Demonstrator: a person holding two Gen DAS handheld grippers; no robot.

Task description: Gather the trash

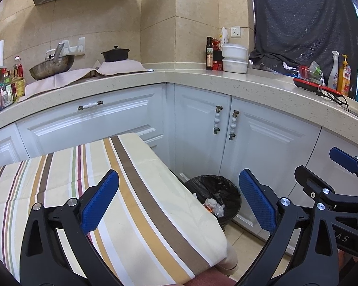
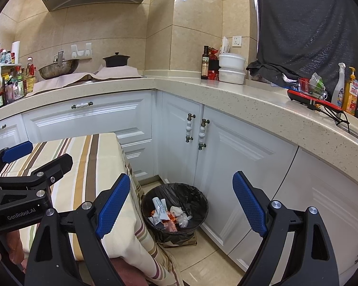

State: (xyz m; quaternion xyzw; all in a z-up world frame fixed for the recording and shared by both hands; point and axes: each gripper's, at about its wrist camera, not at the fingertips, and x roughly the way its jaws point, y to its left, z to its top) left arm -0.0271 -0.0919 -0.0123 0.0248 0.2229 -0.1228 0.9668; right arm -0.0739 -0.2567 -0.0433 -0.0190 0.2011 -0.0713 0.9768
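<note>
Black-lined, the bin (image 2: 174, 208) is sitting on the floor just beside the striped table (image 2: 93, 164), already holding wrappers and crumpled tissue (image 2: 169, 215). Both the left gripper (image 1: 179, 202) and the right gripper (image 2: 181, 205) are hanging wide open, gripping nothing. No trash is showing on the tabletop, so collecting is looking nearly finished.

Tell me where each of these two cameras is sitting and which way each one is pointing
Left wrist view: on the left gripper, over the striped tablecloth, facing the corner cabinets; the right gripper shows at right.
Right wrist view: on the right gripper, looking down at the trash bin on the floor; the left gripper shows at left.
Both share the bin, tablecloth, countertop and wok.
</note>
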